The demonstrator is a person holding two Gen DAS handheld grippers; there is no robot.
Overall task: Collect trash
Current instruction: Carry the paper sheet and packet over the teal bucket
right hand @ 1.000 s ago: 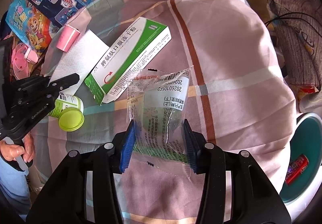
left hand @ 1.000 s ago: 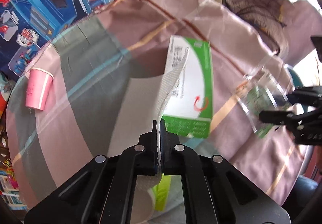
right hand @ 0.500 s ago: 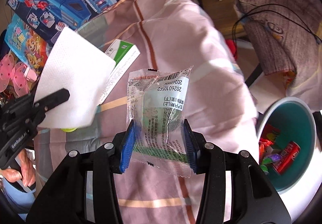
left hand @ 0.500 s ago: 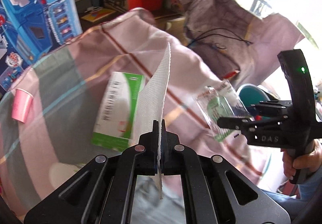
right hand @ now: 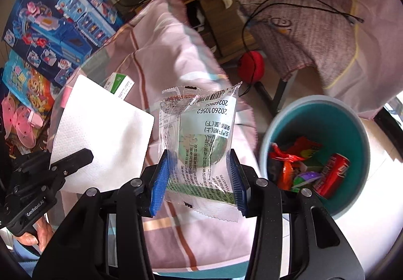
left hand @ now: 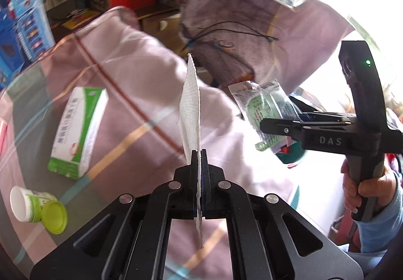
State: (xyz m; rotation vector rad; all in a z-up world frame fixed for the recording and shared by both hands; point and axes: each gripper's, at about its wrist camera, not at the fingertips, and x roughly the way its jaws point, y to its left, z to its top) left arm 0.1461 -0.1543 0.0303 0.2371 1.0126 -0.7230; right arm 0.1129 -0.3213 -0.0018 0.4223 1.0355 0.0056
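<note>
Both hands are loaded, so I read this step as the carry to the bin (right hand: 352, 114), which sits off the right edge of the table (left hand: 141, 58) with wrappers and a red can already in it. Left gripper (left hand: 199, 154) has its jaws pressed together on a white paper napkin (left hand: 191, 104); the right gripper (right hand: 199, 166) is half-spread, blue pads squeezing a clear snack packet (right hand: 201, 134) from both sides. The napkin is off the cloth, above the table's right part; the packet hangs past that right edge, just beside the bin rim but not over the opening as far as I can judge. To do it well I'd bring each load fully over the opening before letting go, packet first since it is nearer, and drop from low: the napkin is light and will drift, the packet is slick. I'd also stagger the hands so the grippers don't clash at the rim. Napkin is edge-on in the left camera, standing up out of the jaws, long axis along the fingers, short tail hanging behind. Packet's long axis also runs along the fingers, barcode end pointing away, flat face toward the camera. Still on the table: a green-and-white box (left hand: 78, 129) and a small tub (left hand: 27, 207) with a lime lid (left hand: 54, 217) near the left edge.
</note>
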